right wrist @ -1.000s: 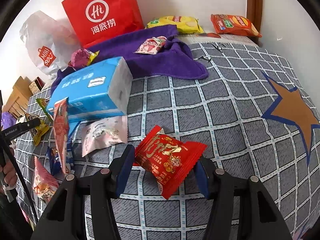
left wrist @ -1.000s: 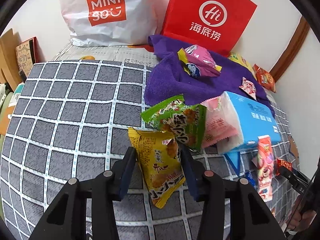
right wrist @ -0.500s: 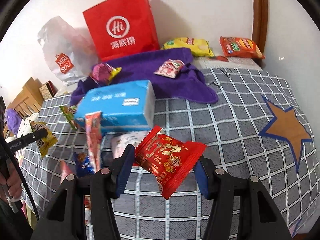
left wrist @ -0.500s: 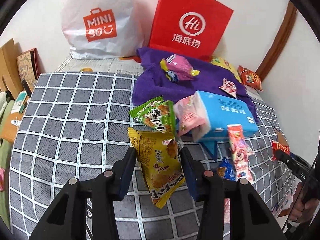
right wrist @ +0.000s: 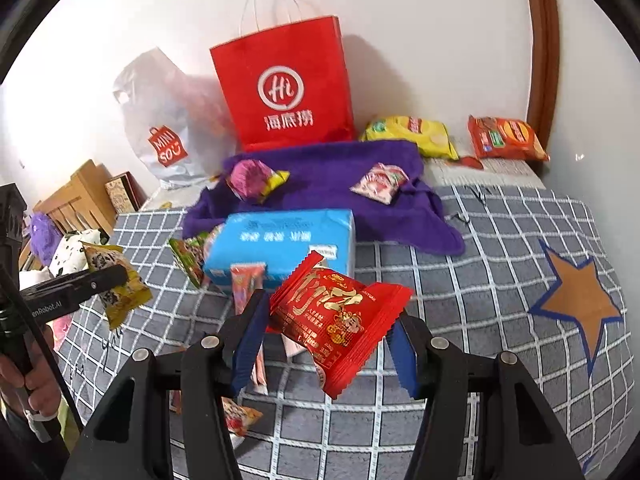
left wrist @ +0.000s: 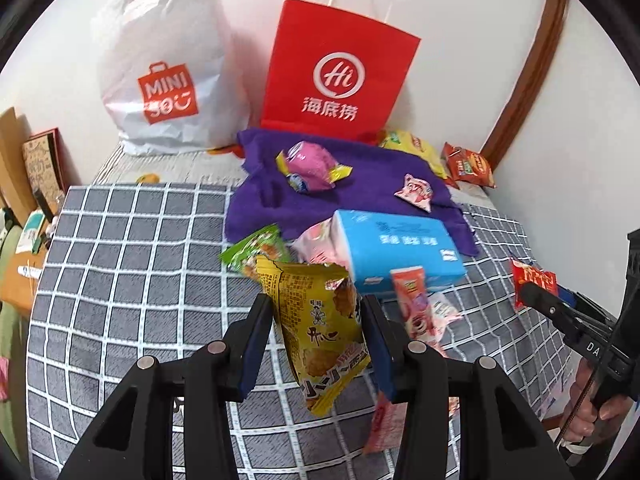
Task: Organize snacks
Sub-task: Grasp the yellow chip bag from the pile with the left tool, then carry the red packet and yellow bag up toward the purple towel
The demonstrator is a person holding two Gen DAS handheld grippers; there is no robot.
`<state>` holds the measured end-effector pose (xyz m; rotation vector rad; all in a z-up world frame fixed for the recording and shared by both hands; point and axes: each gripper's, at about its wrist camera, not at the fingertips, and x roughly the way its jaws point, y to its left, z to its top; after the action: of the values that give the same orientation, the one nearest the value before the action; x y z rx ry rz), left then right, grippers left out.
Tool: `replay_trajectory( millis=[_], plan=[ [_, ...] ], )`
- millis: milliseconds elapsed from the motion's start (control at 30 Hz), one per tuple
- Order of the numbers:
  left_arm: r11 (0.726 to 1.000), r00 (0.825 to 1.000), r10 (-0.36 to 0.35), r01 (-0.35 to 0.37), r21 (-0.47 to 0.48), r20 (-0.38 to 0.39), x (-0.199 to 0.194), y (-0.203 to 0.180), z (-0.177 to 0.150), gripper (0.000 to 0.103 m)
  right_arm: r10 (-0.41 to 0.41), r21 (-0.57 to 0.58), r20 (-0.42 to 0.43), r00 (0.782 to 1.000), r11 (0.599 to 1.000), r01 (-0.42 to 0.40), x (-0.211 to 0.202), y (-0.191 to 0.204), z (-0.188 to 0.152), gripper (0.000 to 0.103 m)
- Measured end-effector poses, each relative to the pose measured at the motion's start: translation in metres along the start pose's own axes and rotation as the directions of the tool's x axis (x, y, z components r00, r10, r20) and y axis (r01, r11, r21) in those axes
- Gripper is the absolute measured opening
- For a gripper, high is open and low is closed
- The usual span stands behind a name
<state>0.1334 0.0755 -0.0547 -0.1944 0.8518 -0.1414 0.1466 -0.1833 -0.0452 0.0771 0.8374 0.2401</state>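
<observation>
Yellow foil fills the middle of the left wrist view: the left hand-held gripper (left wrist: 316,320) is clamped on a yellow snack packet (left wrist: 320,328), which hangs upright between the blue pads, clear of the grey checked bedspread (left wrist: 132,264). The right hand-held gripper (right wrist: 328,328) is clamped on a red snack packet (right wrist: 336,316), held tilted and also off the bed. I judge that both packets are gripped by their middle so that they do not slip while they are carried, probably toward the purple towel (right wrist: 340,184), where a pink packet (right wrist: 252,176) and a small pink-and-white packet (right wrist: 380,182) already lie. The red paper bag (right wrist: 284,84) behind it is another possible place; I cannot tell which.

Each view shows the other gripper from the side. From the right wrist, the yellow packet appears at the far left. Only this view shows the brown star on the bedspread and a wall switch. Only the left wrist view shows the white bag's logo clearly and the things at the bed's left side. A blue tissue pack (left wrist: 396,248) lies between the towel and the loose snacks.
</observation>
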Motion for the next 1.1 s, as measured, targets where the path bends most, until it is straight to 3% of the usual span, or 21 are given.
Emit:
replay_trajectory(
  millis=[1100],
  plan=[
    [0.997, 0.998, -0.057, 0.057, 0.049, 0.013, 0.019, -0.029, 0.061, 0.044, 0.017, -0.012, 0.017, 1.000, 1.000, -0.017, 0.026, 0.006, 0.059, 0.056]
  ],
)
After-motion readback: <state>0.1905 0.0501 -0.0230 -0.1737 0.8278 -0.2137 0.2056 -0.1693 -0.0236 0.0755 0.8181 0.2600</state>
